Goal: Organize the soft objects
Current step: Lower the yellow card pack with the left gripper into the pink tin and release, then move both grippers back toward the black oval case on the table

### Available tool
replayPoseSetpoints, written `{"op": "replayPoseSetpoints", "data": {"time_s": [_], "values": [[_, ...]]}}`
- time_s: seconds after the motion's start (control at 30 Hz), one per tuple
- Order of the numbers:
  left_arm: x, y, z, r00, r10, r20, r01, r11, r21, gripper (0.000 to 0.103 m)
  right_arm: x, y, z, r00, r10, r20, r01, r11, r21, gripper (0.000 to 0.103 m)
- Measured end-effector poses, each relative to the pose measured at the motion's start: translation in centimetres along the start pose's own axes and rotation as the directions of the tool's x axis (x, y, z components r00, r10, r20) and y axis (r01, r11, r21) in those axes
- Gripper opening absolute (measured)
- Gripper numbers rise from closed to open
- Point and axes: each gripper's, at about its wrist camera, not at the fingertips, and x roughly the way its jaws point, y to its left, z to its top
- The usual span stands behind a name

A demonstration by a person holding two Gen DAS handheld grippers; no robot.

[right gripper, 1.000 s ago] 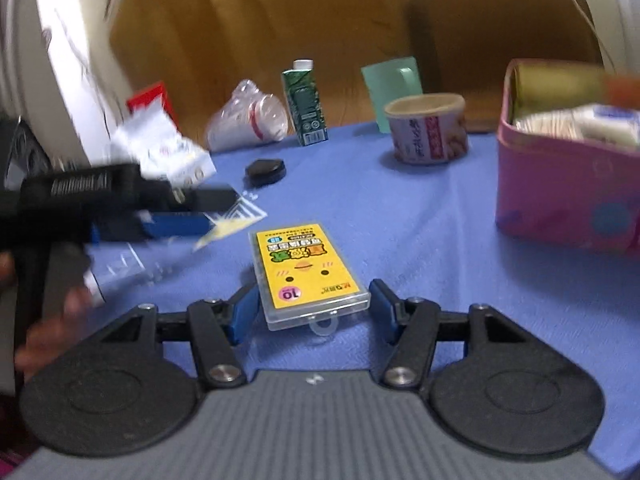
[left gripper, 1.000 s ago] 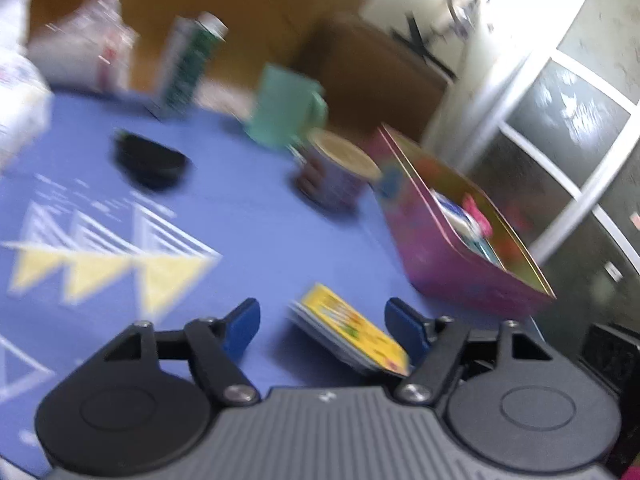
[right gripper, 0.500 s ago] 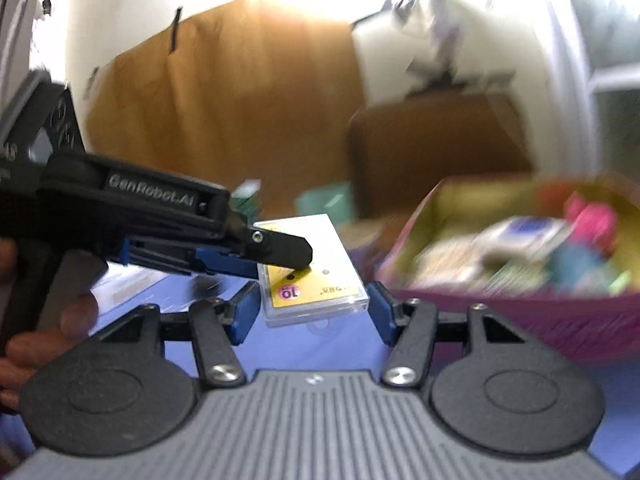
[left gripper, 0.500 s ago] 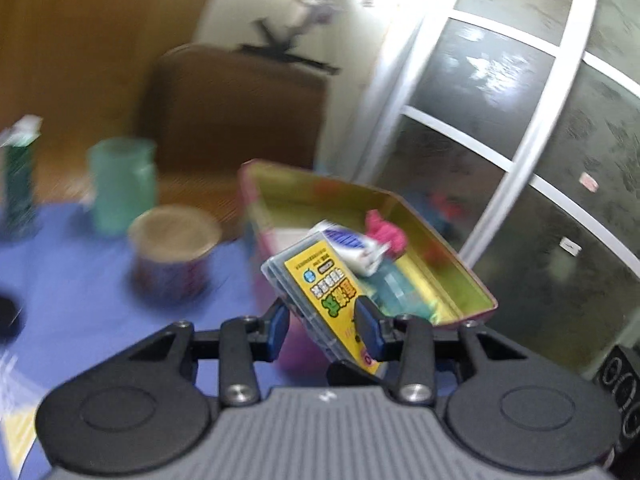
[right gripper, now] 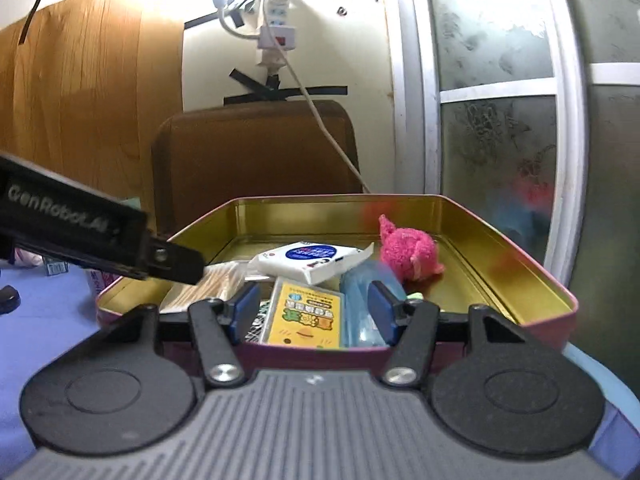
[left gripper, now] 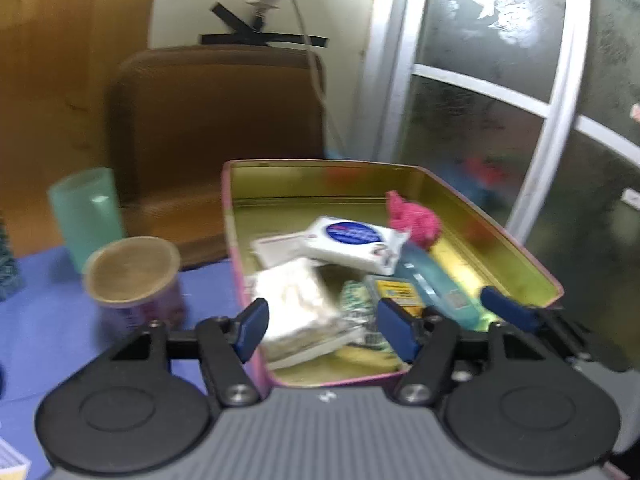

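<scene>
Pink metal tin w/ gold lining (right gripper: 520,264): inside, fuzzy pink plush toy (right gripper: 408,254), white tissue pack w/ blue oval label (right gripper: 308,258), yellow cartoon-print card pack (right gripper: 306,316). Beside tin, purple paper cup (left gripper: 134,280), blue tablecloth (left gripper: 44,320).

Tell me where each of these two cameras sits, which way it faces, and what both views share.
Left wrist: rides the left gripper, looking along its open fingers, down into the pink tin; the right gripper's finger tip shows at right.
Right wrist: rides the right gripper, facing lower over the tin's near wall; the left gripper's black body crosses from the left.
Shared: the tin, white tissue pack, pink plush, yellow card case, brown chair.
</scene>
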Motion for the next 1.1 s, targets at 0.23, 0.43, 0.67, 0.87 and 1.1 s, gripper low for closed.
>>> {"op": "replayPoseSetpoints", "data": {"time_s": [0.23, 0.43, 0.67, 0.87, 1.1], "values": [[-2.7, 0.2, -0.7, 0.998, 0.067, 0.005, -0.067, 0.998, -0.001, 0.073, -2.9, -1.1, 0.5, 0.999, -0.024, 0.032, 0.019, 0.989, 0.144, 0.062], [-4.4, 0.7, -1.8, 0.993, 0.119, -0.004, -0.119, 0.993, 0.0, 0.08, -4.4, -1.9, 1.5, 0.999, -0.001, 0.039, -0.009, 0.964, 0.265, 0.062], [-6.4, 2.4, -2.9, 0.984, 0.174, 0.028, -0.174, 0.985, 0.005, 0.086, -4.4, -0.5, 1.9, 0.998, 0.058, 0.01, -0.058, 0.95, 0.308, 0.062], [-7.6, 3.7, -3.7, 0.979, 0.2, 0.047, -0.201, 0.98, 0.006, 0.086, -4.3, 0.8, 2.2, 0.995, 0.094, -0.023, -0.081, 0.941, 0.328, 0.062], [-8.4, 4.3, -4.5, 0.975, 0.21, 0.071, -0.212, 0.977, 0.026, 0.086, -4.8, 2.9, 2.6, 0.994, 0.109, -0.025, -0.097, 0.95, 0.296, 0.062]]}}
